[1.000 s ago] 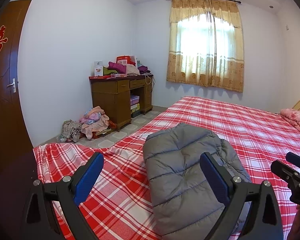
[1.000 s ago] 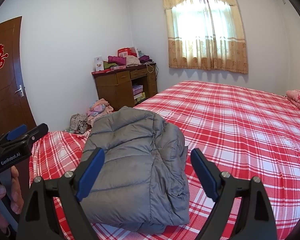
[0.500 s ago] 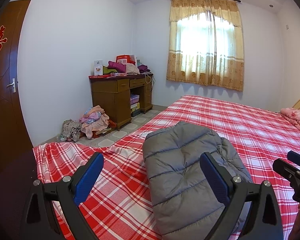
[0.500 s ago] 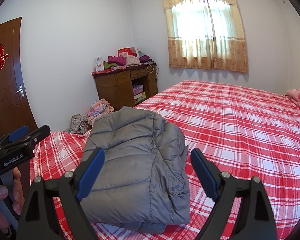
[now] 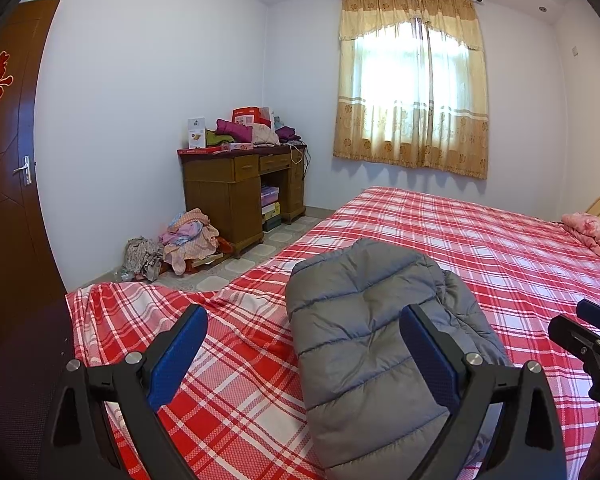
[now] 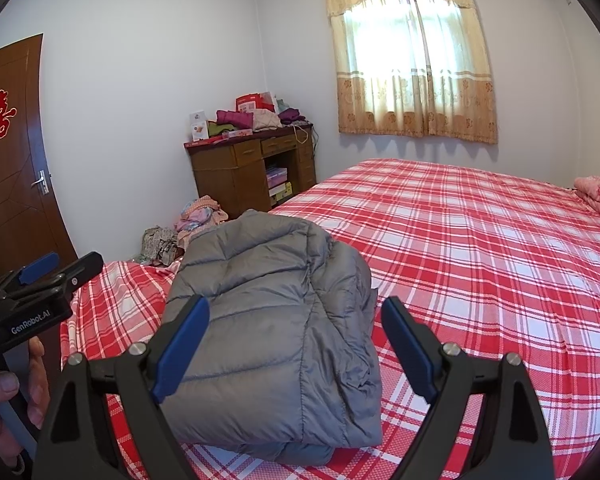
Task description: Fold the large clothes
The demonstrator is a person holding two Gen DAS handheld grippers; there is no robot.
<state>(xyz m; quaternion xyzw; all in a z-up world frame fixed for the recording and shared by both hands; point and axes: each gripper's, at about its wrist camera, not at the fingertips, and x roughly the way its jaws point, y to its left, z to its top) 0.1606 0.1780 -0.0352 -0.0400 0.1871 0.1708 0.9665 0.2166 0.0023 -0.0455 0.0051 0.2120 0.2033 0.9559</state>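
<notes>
The grey puffer jacket [image 6: 272, 320] lies folded into a thick bundle on the bed [image 6: 480, 248], near the bed's foot edge and toward its left corner, resting on the red and white plaid sheet [image 5: 236, 364]. Its quilted top panel faces up, and a second layer of the same fabric shows along the right side and under the near edge.

Both tongs hang above the bed on the near side of the bundle, pointing slightly downward toward it. The left tongs [image 5: 304, 340] stand wide open with their blue pads [image 5: 178, 356] well apart and nothing between them; the left pad is over bare sheet, the right pad is in front of the jacket without pressing it. The right tongs [image 6: 296, 340] are just as wide open and hold nothing, the bundle showing between the two fingers. A hand [image 6: 4, 412] holds the left tool at the left edge of the right wrist view.

A pink pillow [image 5: 592, 236] sits at the head end of the bed. Beyond the foot corner stands a wooden table [image 5: 240, 188] piled with clothes and boxes, with a heap of clothes [image 5: 188, 240] on the floor beside it. A curtained window [image 5: 412, 84] lights the far wall, and a brown door [image 6: 12, 160] is on the left
</notes>
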